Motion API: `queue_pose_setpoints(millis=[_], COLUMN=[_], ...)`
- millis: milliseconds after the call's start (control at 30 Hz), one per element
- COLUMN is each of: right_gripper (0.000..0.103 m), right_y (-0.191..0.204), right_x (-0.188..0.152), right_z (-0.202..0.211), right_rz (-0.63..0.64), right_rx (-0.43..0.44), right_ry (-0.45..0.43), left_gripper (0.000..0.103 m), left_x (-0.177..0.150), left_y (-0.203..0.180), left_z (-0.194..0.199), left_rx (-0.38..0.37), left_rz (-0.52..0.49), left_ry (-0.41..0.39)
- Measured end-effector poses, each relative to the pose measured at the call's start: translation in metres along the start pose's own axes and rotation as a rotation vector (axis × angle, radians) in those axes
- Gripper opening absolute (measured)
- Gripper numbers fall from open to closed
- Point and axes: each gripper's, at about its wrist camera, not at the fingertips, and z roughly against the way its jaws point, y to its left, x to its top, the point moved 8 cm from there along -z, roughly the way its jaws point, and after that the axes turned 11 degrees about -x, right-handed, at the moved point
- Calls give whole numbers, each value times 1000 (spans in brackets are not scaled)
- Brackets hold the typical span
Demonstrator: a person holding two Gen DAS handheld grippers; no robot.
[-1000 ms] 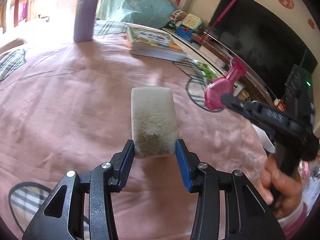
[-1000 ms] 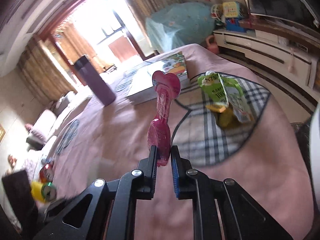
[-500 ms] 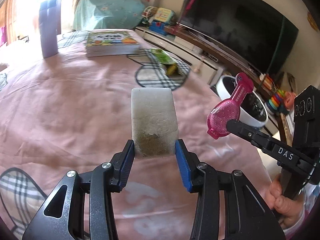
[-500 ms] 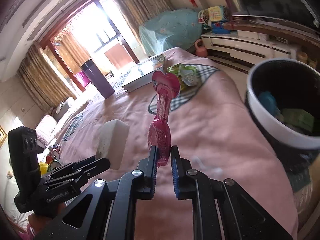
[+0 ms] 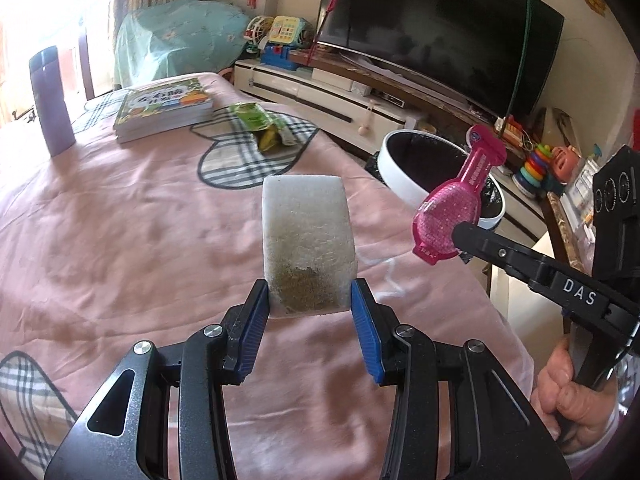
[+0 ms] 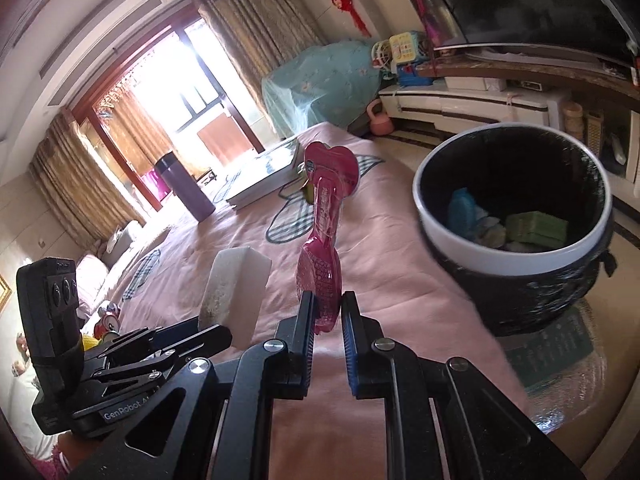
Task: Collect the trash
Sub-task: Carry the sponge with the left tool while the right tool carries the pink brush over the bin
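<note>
Blown-out window (image 6: 188,92) daylight, fisheye warp, sharp

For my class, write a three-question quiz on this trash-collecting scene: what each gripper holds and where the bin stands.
1. True or false: the left gripper is shut on a white sponge.
2. What does the right gripper hold? A) green wrapper B) pink toy package C) book
3. Fill in: the trash bin has a ____ rim.

Key: 1 true; 2 B; 3 white.
</note>
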Motion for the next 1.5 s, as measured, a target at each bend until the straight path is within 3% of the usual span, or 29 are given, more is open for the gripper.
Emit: queue_pose_setpoints(millis=[767,1500], right_gripper=[13,13], right_y=[-66,-111], right_x=[25,48], right_z=[31,33], right_rz=[-68,-120], right_rx=[-76,-149], right_ry=[-78,-107], left_gripper=[41,41], left_x=[36,67], left_y=[-67,-105], left_z=[-28,-56], left_rx=[-43,-70], left_rz=[-117,-173], left_ry=[-3,-4])
